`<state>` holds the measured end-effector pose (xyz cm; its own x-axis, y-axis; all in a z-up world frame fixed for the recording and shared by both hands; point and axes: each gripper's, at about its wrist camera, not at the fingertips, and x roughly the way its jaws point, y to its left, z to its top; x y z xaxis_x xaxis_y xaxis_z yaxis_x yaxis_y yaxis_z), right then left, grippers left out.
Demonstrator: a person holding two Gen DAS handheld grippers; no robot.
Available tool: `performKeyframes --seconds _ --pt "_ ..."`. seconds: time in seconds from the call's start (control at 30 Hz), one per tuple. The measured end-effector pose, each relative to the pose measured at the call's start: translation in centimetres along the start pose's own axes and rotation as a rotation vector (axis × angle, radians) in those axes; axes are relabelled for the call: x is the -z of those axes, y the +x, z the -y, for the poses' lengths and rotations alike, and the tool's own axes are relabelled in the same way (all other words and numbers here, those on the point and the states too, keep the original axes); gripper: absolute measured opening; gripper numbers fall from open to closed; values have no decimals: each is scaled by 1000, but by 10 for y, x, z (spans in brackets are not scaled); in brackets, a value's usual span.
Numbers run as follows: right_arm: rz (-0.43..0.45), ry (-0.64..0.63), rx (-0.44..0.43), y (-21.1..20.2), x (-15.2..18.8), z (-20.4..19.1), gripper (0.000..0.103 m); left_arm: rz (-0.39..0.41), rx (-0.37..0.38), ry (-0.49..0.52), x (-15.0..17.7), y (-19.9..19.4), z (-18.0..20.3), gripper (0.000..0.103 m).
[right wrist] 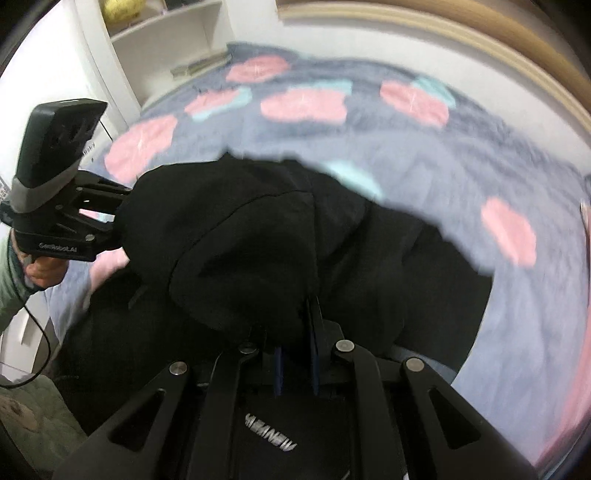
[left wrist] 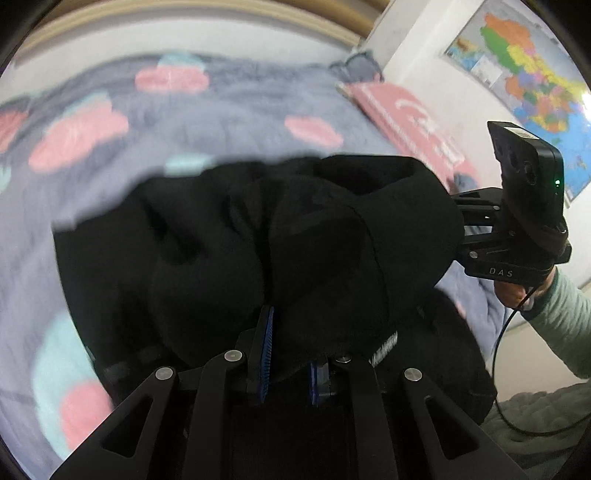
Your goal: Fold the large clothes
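A large black garment (left wrist: pixel 258 240) hangs bunched over a bed, lifted by both grippers. In the left wrist view my left gripper (left wrist: pixel 291 343) is shut on a thick fold of it, and cloth bulges over the blue pads (left wrist: pixel 266 350). At the right edge of that view the right gripper's body (left wrist: pixel 517 229) sits against the cloth, held by a hand in a pale green sleeve. In the right wrist view my right gripper (right wrist: pixel 295 339) is shut on another fold of the black garment (right wrist: pixel 258 240). The left gripper's body (right wrist: pixel 62 192) shows at the left there.
Under the garment lies a grey-blue blanket (left wrist: pixel 221 110) with pink and teal patches. A pink pillow (left wrist: pixel 406 122) lies at the bed's far right under a wall map (left wrist: pixel 535 74). White shelves (right wrist: pixel 166 48) stand beyond the bed. A wooden bed frame (right wrist: pixel 480 33) curves along the far edge.
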<state>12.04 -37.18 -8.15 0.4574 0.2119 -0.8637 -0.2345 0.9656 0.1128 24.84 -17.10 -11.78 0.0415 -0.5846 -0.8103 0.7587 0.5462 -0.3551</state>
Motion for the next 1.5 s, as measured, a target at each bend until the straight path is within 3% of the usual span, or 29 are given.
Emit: performKeyframes --seconds 0.13,0.3,0.37,0.43,0.53,0.6,0.7,0.77,0.9,0.97,1.07,1.13,1.2,1.3,1.37,1.5 --pt "-30 122 35 38 42 -3 19 -46 -13 -181 40 44 -21 18" --pt "-72 201 60 49 68 -4 20 42 -31 -240 55 18 -17 19" --pt "-89 232 46 34 74 4 20 41 -37 -241 58 -2 -18 24" --pt "-77 250 59 14 76 14 24 51 -28 -267 64 -30 -21 46" --pt "-32 299 56 -21 65 28 28 114 -47 -261 65 -68 -18 51" --pt "36 307 20 -47 48 29 28 165 -64 -233 50 -88 -13 51" --pt "137 303 -8 -69 5 20 32 216 -26 -218 17 -93 -6 52" --pt "162 311 -31 -63 -26 11 41 205 -1 -230 -5 -79 -3 52" --pt "74 310 4 -11 -60 0 41 133 19 -280 -16 -31 -9 52" --pt "-21 336 -12 31 -55 1 41 74 26 -323 -10 -3 -19 52" --pt "-189 359 28 94 -20 9 44 -71 -63 -344 8 41 -31 53" --pt "-219 403 -5 119 4 11 44 -126 -113 -341 20 68 -30 53" --pt "-180 429 -16 122 13 14 44 -103 -132 -324 21 66 -23 53" --pt "-153 460 -38 114 10 17 45 -57 -85 -349 22 50 -22 53" --pt "-121 430 -43 99 4 13 46 -23 -46 -355 25 32 -19 53" --pt "-37 362 -36 50 5 -3 48 47 -40 -290 32 -15 4 53"
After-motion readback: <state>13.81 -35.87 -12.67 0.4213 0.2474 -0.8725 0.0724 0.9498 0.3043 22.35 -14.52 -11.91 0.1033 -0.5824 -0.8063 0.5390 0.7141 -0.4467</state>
